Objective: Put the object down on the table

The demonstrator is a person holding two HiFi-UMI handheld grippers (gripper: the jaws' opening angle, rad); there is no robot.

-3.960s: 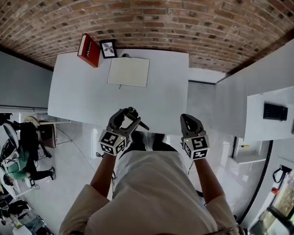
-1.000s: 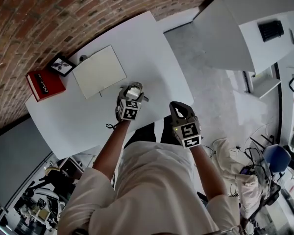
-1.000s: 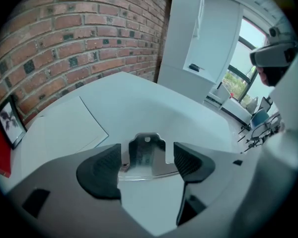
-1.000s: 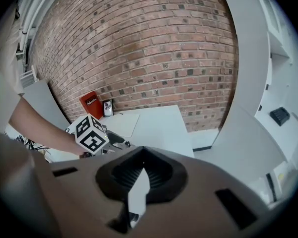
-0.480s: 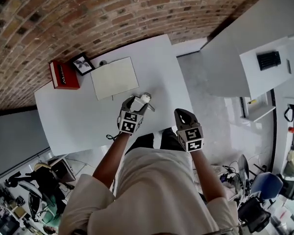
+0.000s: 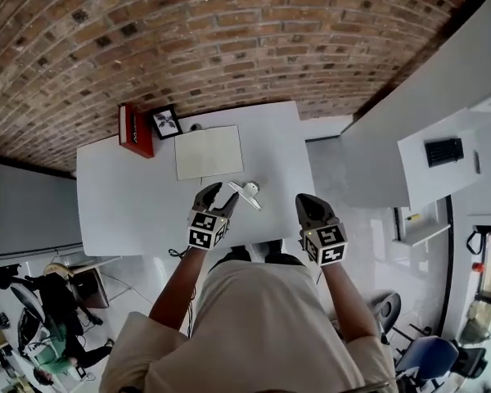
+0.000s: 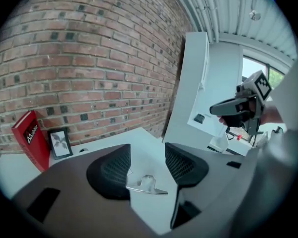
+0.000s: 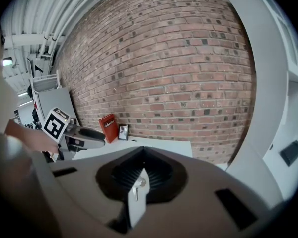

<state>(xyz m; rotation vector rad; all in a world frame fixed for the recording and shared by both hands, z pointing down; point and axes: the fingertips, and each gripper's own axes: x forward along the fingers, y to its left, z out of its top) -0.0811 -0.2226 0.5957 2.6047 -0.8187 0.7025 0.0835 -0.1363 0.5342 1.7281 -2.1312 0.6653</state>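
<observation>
A small silver-and-white metal object (image 6: 247,192) lies on the white table (image 6: 123,195), near its front edge. My left gripper (image 6: 219,193) hangs above and just left of it, open and empty. In the left gripper view the object (image 7: 147,186) shows on the table through the gap of the left gripper (image 7: 148,156), well below the pads. Those jaws have just been closing, with nothing between them. My right gripper (image 6: 305,200) is off the table's front right corner, shut and empty. In its own view the right gripper (image 8: 140,155) has its tips together.
At the table's back stand a red book (image 6: 136,129) and a small picture frame (image 6: 165,122), with a pale closed notebook (image 6: 209,152) beside them. A brick wall rises behind. White cabinets (image 6: 409,121) stand to the right. A seated person (image 6: 57,301) is at lower left.
The left gripper has let go of the object, lifted and drawn back from it; its jaws have narrowed. The right gripper has risen too. The head camera has swung round.
</observation>
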